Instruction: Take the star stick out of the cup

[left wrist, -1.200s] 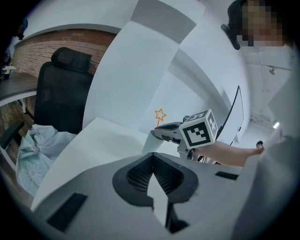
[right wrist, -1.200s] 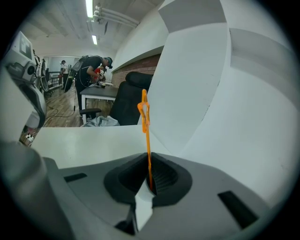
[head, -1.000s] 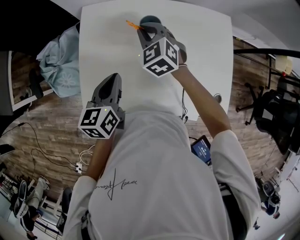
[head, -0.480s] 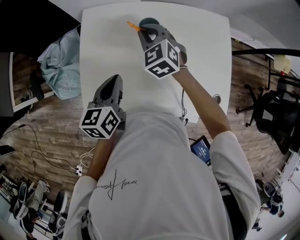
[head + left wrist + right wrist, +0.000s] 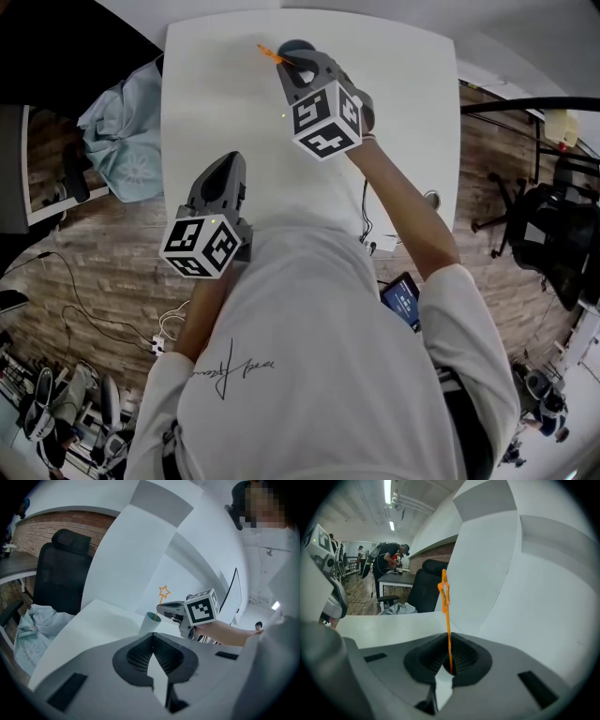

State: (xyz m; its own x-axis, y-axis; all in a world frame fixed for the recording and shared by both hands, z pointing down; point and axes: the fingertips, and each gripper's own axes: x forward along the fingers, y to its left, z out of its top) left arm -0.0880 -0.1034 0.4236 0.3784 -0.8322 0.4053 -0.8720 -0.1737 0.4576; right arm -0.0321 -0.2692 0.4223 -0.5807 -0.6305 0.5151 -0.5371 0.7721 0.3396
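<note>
A teal cup (image 5: 296, 45) stands near the far edge of the white table (image 5: 216, 103), partly hidden behind my right gripper (image 5: 298, 67). That gripper is shut on the thin orange star stick (image 5: 269, 52), which leans up and left from the cup. In the right gripper view the stick (image 5: 446, 620) runs straight up from between the closed jaws. The left gripper view shows the cup (image 5: 151, 623), the star (image 5: 163, 591) above it and the stick's lower end still at the cup's mouth. My left gripper (image 5: 225, 169) rests over the table's near left part, shut and holding nothing.
A light blue cloth (image 5: 122, 117) lies on a black office chair (image 5: 65, 573) left of the table. A cable (image 5: 367, 211) hangs at the table's near right edge. Cables and chairs stand on the wooden floor around. People work at a desk (image 5: 389, 559) in the background.
Hardly anything differs. The right gripper, shut on the stick at the cup, has shifted a touch to the right. The left gripper has stayed put.
</note>
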